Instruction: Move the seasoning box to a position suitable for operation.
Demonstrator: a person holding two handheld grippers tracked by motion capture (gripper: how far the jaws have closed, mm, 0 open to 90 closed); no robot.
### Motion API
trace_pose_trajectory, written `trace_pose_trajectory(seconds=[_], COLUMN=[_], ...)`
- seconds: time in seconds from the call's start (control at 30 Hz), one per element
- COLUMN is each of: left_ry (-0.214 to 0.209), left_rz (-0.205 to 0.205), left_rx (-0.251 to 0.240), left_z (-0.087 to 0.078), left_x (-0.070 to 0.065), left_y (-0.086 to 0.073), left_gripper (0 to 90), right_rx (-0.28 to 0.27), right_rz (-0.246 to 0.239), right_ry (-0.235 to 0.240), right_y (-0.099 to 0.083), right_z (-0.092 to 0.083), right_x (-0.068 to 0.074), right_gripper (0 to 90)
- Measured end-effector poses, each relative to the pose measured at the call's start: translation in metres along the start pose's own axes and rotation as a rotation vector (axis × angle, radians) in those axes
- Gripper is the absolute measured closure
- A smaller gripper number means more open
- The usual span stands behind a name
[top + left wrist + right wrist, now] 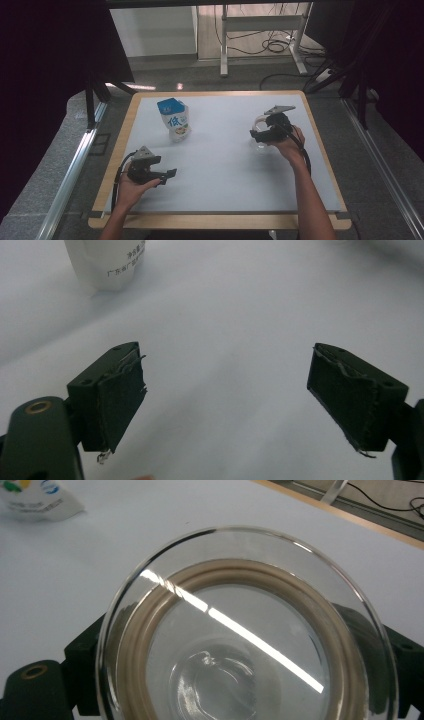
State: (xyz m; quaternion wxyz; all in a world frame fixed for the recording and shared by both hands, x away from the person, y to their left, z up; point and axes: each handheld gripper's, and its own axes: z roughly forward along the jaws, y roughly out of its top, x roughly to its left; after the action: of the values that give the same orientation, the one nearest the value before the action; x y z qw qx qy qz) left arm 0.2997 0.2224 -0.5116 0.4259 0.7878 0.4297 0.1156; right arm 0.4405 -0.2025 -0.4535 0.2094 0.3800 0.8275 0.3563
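A blue-and-white carton (174, 120) stands upright on the white table (225, 185), left of centre toward the back; its base shows in the left gripper view (107, 262) and its corner in the right gripper view (37, 500). My left gripper (168, 177) hovers low at the front left, open, with only bare table between its pads (225, 385). At the right, my right gripper (259, 137) is shut on a clear glass vessel (260, 145). Seen from above, the vessel's round rim with a tan ring (245, 630) sits between the jaws.
The tabletop has a wooden border (220, 221). Behind the table stand a white desk frame (260, 30) and loose cables (275, 46) on the floor. Black curtains hang at both sides, and metal rails (70, 175) run along the table's left and right.
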Motion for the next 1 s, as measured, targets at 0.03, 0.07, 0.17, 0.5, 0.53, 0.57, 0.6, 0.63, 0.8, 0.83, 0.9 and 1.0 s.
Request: trace_pose_trajectory(seconds=[0.03, 0.07, 0.17, 0.5, 0.53, 0.57, 0.6, 0.63, 0.8, 0.83, 0.9, 1.0], left_ry=[0.001, 0.001, 0.001, 0.005, 0.006, 0.007, 0.009, 0.008, 0.012, 0.013, 0.013, 0.015], left_rz=[-0.001, -0.001, -0.003, -0.003, -0.002, -0.001, -0.003, -0.001, -0.004, -0.003, -0.003, -0.006], left_rx=[0.0, 0.0, 0.0, 0.01, 0.011, 0.011, 0.012, 0.012, 0.008, 0.009, 0.008, 0.008], left_z=[0.0, 0.0, 0.0, 0.002, 0.003, 0.002, 0.002, 0.002, 0.0, -0.001, -0.001, -0.001], left_x=[0.0, 0.0, 0.001, 0.001, 0.0, 0.0, 0.0, 0.0, 0.0, 0.0, 0.0, -0.001], left_y=[0.0, 0.0, 0.0, -0.001, -0.001, -0.001, -0.001, -0.001, -0.001, -0.002, -0.002, -0.003], left_gripper=[15.1, 15.1, 15.1, 15.1, 15.1, 15.1, 15.1, 15.0, 15.0, 14.9, 14.9, 14.8], right_rx=[-0.002, -0.002, 0.001, -0.017, -0.022, -0.023, -0.021, -0.016, 0.014, 0.02, 0.016, 0.009], right_rz=[-0.01, -0.01, -0.027, -0.071, -0.076, -0.079, -0.083, -0.089, -0.137, -0.138, -0.126, -0.114], right_ry=[0.007, 0.007, 0.019, 0.093, 0.097, 0.102, 0.105, 0.107, 0.113, 0.115, 0.121, 0.125], right_y=[-0.003, -0.003, -0.01, -0.023, -0.024, -0.025, -0.026, -0.027, -0.032, -0.033, -0.035, -0.036], right_z=[-0.002, -0.002, -0.008, -0.023, -0.024, -0.024, -0.025, -0.025, -0.02, -0.018, -0.017, -0.017], right_x=[0.003, 0.003, 0.011, 0.042, 0.044, 0.047, 0.049, 0.052, 0.068, 0.07, 0.071, 0.07], right_gripper=[11.3, 11.3, 11.3, 11.3, 11.3, 11.3, 11.3, 11.3, 11.3, 11.2, 11.2, 11.2])
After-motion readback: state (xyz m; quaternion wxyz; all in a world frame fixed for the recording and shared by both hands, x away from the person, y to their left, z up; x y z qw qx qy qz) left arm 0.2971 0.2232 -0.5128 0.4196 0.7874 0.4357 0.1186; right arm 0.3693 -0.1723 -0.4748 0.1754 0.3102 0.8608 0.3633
